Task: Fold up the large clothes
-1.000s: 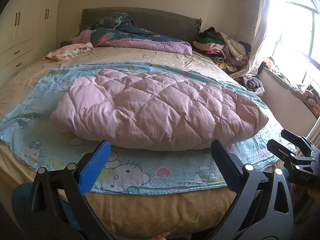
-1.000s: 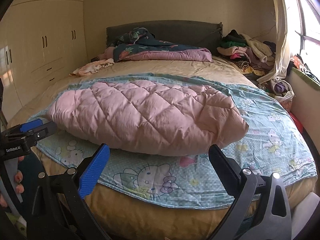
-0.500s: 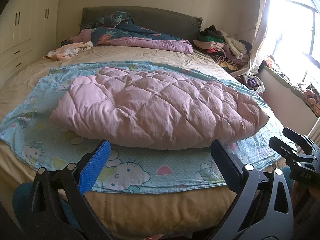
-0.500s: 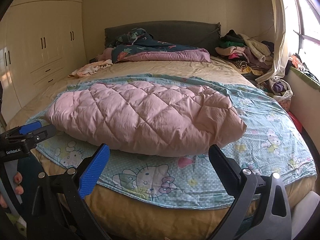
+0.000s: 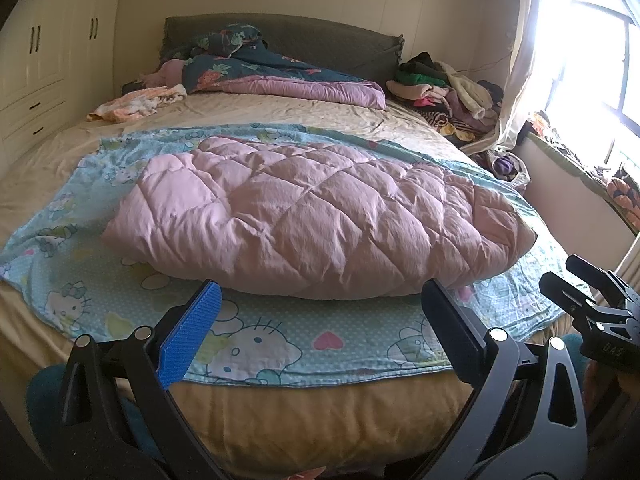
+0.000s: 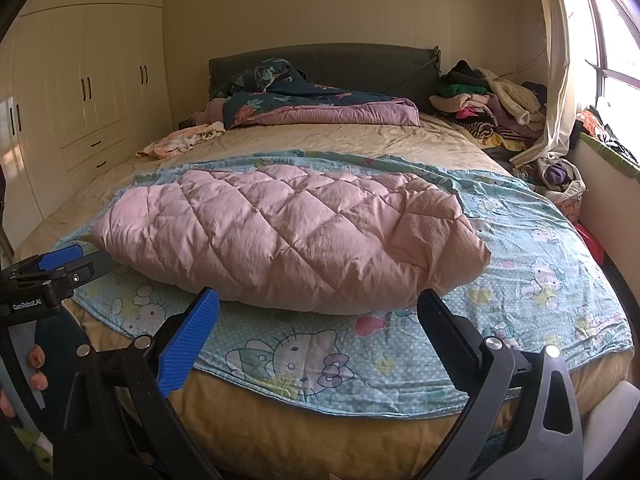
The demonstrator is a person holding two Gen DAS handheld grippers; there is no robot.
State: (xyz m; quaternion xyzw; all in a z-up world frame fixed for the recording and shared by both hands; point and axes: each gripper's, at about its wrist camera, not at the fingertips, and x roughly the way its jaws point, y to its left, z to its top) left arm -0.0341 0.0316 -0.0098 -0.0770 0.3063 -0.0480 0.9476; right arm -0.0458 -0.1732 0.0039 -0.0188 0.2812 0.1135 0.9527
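Wardrobe (image 6: 80,92), window (image 5: 592,52), grey headboard (image 6: 360,64) surround bed.

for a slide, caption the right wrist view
Open right gripper faces a folded pink quilt on a cartoon-print sheet.

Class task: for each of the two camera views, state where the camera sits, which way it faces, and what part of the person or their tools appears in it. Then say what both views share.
Left wrist: on the left hand-held gripper at the foot of the bed, facing the headboard; the right hand-held gripper shows at right.
Right wrist: on the right hand-held gripper, same facing, set further right; the left one and fingertips show at left.
Shared: pink quilt, cartoon sheet, clothes pile.
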